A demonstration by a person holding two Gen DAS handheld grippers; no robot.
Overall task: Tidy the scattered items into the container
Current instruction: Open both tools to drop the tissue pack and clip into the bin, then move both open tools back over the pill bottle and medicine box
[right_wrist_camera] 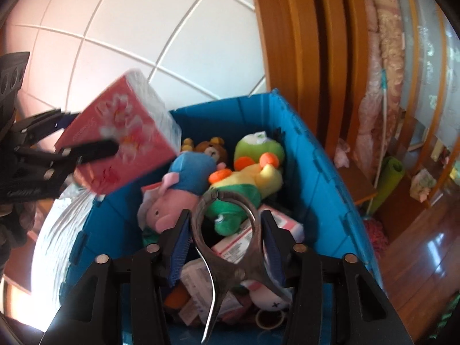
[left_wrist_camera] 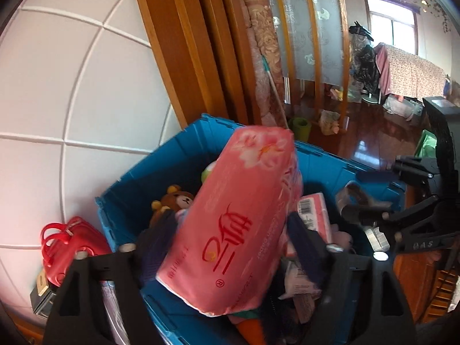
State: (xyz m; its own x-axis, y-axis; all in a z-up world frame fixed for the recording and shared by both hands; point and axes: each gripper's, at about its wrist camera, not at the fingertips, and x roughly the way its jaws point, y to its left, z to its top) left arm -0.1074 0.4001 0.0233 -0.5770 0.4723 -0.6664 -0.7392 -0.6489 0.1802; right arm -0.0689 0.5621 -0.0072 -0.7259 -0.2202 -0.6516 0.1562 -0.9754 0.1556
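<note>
My left gripper (left_wrist_camera: 230,230) is shut on a pink tissue pack (left_wrist_camera: 238,215) and holds it tilted above the blue crate (left_wrist_camera: 129,189). The pack (right_wrist_camera: 120,135) and the left gripper (right_wrist_camera: 83,138) also show at the left of the right wrist view, over the crate's left rim. My right gripper (right_wrist_camera: 227,227) is shut on a grey metal clamp-like tool (right_wrist_camera: 230,247) above the crate (right_wrist_camera: 316,172). The crate holds plush toys: a pink pig in blue (right_wrist_camera: 178,189), a brown bear (right_wrist_camera: 212,149), a green and yellow toy (right_wrist_camera: 253,169). Small pink packs (right_wrist_camera: 258,235) lie under them.
A red bag (left_wrist_camera: 69,247) sits left of the crate against the white tiled wall (left_wrist_camera: 72,86). A wooden door frame (left_wrist_camera: 187,57) and rolled rugs (left_wrist_camera: 264,57) stand behind. A white bundle (right_wrist_camera: 57,244) lies left of the crate. Glossy wooden floor (left_wrist_camera: 373,135) is on the right.
</note>
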